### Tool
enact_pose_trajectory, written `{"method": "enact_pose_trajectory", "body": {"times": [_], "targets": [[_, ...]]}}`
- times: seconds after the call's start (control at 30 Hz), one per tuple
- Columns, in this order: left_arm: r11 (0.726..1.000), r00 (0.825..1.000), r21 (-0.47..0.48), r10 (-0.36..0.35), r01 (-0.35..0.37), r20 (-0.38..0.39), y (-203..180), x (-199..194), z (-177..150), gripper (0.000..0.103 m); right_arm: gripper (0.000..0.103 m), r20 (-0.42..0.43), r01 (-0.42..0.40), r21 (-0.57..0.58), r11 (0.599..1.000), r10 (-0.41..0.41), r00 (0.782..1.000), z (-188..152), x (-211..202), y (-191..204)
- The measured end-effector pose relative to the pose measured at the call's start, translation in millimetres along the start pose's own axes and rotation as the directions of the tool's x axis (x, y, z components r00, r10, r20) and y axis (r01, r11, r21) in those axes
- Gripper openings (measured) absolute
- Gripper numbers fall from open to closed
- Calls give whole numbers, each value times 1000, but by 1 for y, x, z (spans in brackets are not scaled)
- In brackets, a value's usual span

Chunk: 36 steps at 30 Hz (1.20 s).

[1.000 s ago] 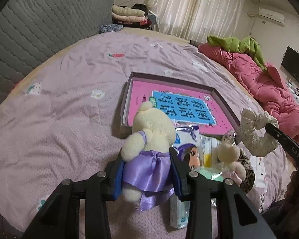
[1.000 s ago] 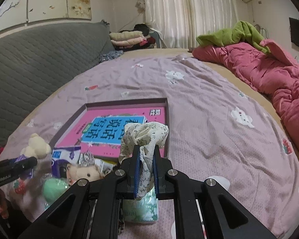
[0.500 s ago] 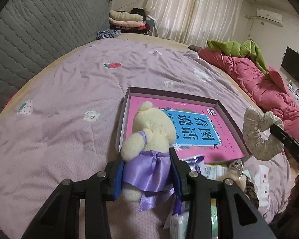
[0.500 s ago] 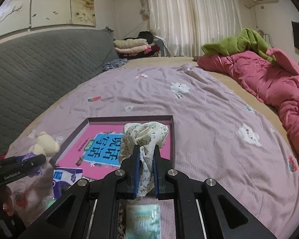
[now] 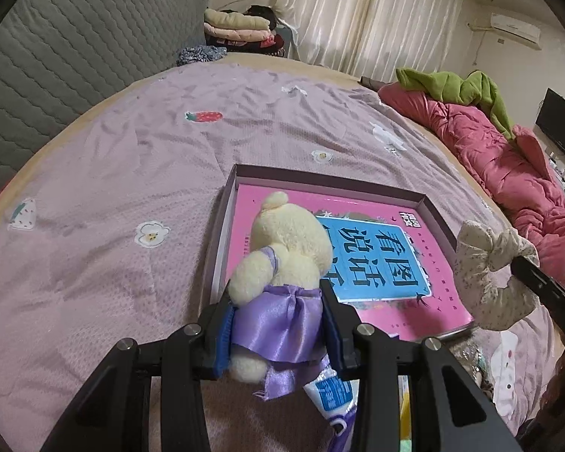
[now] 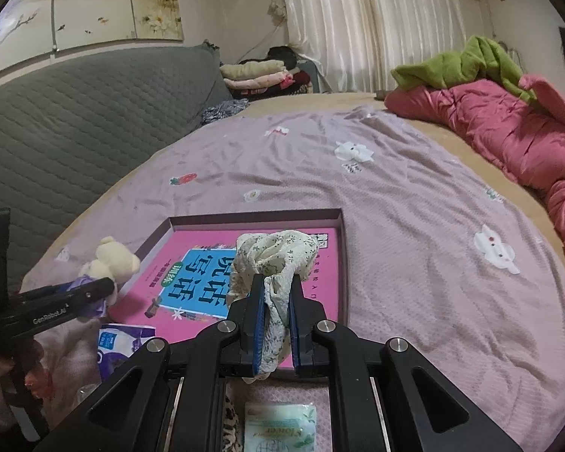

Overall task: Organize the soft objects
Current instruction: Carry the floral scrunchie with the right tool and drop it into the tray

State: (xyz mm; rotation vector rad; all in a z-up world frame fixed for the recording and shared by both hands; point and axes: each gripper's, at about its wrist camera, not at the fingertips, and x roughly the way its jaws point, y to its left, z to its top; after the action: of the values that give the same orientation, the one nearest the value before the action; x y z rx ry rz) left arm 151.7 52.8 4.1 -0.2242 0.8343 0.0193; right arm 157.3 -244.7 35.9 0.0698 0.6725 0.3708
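The left gripper (image 5: 278, 324) grips a teddy bear (image 5: 282, 260), the right gripper (image 6: 277, 324) a scrunchie (image 6: 275, 260); carry both forward over the tray (image 6: 342, 263) just ahead, then lower before letting go

"GenRobot.AI" on left gripper (image 6: 90, 293)

You get soft, even indoor light, brightest at the far curtains (image 5: 369, 19). Shadows are faint. Fisheye bending curves the bed (image 6: 414, 203), corners go black; focus stays sharp.

Two wrist views, shared box (image 5: 431, 207)
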Motion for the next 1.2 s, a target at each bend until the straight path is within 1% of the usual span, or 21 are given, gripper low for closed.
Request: {"method": "enact_pose_trajectory", "body": {"times": [0.2,0.3,0.53,0.7,0.8,0.87,0.97,1.1,1.2], "targets": [[1000,1000,3,-8,8,-26,0,14,5,40,11,-45,-42,7,999,42,998,-1,19,2],[1000,998,-5,-26,26,-51,0,22,6,40,11,-68,-35,-13,999,34,997,-4,27,5],[999,995,24,-21,24,-97,-4,38,4,40,11,-139,26,-11,1000,-27,990,-10,50,2],[1000,994,17,-23,25,-107,-1,44,6,40,11,-148,110,-93,990,-123,981,-16,56,6],[1000,993,15,-20,22,-114,0,47,6,40,12,-163,163,-137,977,-185,969,-19,61,6],[1000,993,17,-17,19,-116,1,47,6,40,12,-183,210,-175,962,-241,953,-24,68,5],[1000,993,12,-20,21,-120,3,49,7,40,12,-205,212,-155,965,-242,948,-26,72,0],[1000,991,17,-17,19,-132,2,52,6,40,12,-222,235,-140,962,-262,939,-28,77,-7],[1000,991,25,-13,16,-131,0,52,6,40,13,-222,239,-139,961,-265,938,-27,76,-8]]}}
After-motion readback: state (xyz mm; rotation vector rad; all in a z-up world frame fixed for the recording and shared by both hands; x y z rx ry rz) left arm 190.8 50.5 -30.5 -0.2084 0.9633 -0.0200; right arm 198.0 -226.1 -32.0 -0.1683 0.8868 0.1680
